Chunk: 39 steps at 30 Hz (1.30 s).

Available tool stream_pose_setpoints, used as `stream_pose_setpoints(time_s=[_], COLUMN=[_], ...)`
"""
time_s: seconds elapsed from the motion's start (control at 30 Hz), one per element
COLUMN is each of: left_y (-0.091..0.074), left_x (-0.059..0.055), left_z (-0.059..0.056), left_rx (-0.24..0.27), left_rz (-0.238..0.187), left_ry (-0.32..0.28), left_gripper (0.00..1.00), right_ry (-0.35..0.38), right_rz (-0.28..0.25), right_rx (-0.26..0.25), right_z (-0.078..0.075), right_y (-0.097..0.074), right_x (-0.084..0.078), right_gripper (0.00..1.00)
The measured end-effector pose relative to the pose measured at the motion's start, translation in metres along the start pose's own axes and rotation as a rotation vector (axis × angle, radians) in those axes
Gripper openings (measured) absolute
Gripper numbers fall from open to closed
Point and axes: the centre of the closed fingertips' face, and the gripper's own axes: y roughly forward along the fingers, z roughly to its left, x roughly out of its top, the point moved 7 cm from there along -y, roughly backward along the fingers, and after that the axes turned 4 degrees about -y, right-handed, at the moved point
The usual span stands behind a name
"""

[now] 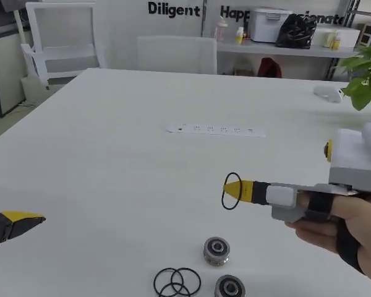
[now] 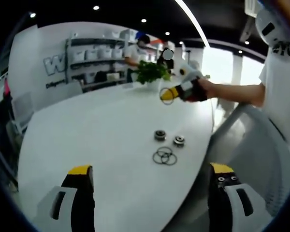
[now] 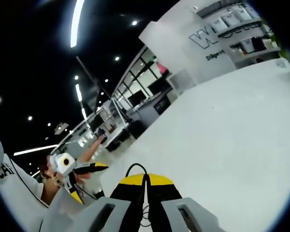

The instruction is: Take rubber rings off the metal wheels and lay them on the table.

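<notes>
My right gripper [image 1: 230, 189] hovers above the white table [image 1: 111, 154], shut on a thin black rubber ring [image 1: 232, 191] that hangs from its yellow tips. In its own view the jaws [image 3: 146, 180] are closed on the ring [image 3: 135, 166]. Two metal wheels [image 1: 217, 249] [image 1: 229, 287] lie below it near the front edge. Beside them lie three loose rings [image 1: 177, 282], overlapping. My left gripper [image 1: 21, 218] waits low at the far left, away from the wheels. Its own view shows it open [image 2: 151, 169] and empty, facing the wheels [image 2: 160, 135] [image 2: 179, 140] and the rings [image 2: 165, 156].
A white power strip [image 1: 216, 130] lies mid-table. A potted plant [image 1: 368, 80] stands at the right edge, and a white chair [image 1: 176, 54] at the far side. A white box [image 1: 358, 158] sits behind the right hand. Shelves with items line the back wall.
</notes>
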Motion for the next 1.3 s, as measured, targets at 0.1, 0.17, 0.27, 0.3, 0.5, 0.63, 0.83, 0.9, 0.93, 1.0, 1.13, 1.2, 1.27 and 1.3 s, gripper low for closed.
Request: stream_pose_setpoints(time_s=[0.1,0.17,0.27,0.3,0.5,0.63,0.83,0.9,0.93,1.0,1.13,1.2,1.27,1.3], left_y=[-0.001,-0.002,-0.003,-0.004,-0.004,-0.004,-0.004,-0.004,-0.004,-0.003,0.0,0.0,0.001,0.002], left_x=[-0.003,-0.005,-0.007,-0.007,-0.01,-0.014,-0.015,-0.015,-0.016,-0.018,-0.02,-0.02,-0.021,-0.021], left_z=[-0.001,-0.001,-0.001,-0.001,-0.003,-0.003,-0.004,-0.004,-0.005,-0.005,-0.006,-0.007,-0.008,-0.008], left_rx=[0.004,0.008,0.012,0.012,0.016,0.015,0.014,0.012,0.011,0.008,0.012,0.011,0.008,0.008], left_rz=[0.0,0.003,0.001,-0.001,-0.002,0.004,0.005,0.004,0.004,0.009,0.03,0.03,0.027,0.027], left_ry=[-0.014,-0.021,-0.029,-0.032,-0.045,-0.052,-0.058,-0.057,-0.058,-0.06,-0.052,-0.053,-0.057,-0.058], left_gripper=[1.0,1.0,1.0,1.0,1.0,1.0,1.0,0.99,1.0,0.99,0.98,0.98,0.98,0.98], right_ry=[-0.02,-0.028,-0.037,-0.043,-0.078,-0.116,-0.187,-0.196,-0.201,-0.219,-0.262,-0.285,-0.304,-0.316], right_rz=[0.025,0.04,0.056,0.066,0.113,0.165,0.238,0.252,0.258,0.282,0.343,0.37,0.418,0.448], right_rx=[-0.002,-0.001,0.008,0.012,0.03,0.033,0.032,0.035,0.036,0.04,0.042,0.03,0.022,0.022], right_z=[0.002,0.003,0.006,0.007,0.015,0.018,0.021,0.023,0.023,0.025,0.026,0.024,0.022,0.02], right_y=[0.003,0.004,0.007,0.009,0.015,0.02,0.025,0.028,0.029,0.031,0.036,0.037,0.039,0.041], right_x=[-0.003,-0.005,-0.007,-0.009,-0.015,-0.022,-0.031,-0.033,-0.034,-0.038,-0.047,-0.051,-0.059,-0.064], right_gripper=[0.0,0.0,0.0,0.0,0.0,0.0,0.0,0.0,0.0,0.0,0.0,0.0,0.0,0.0])
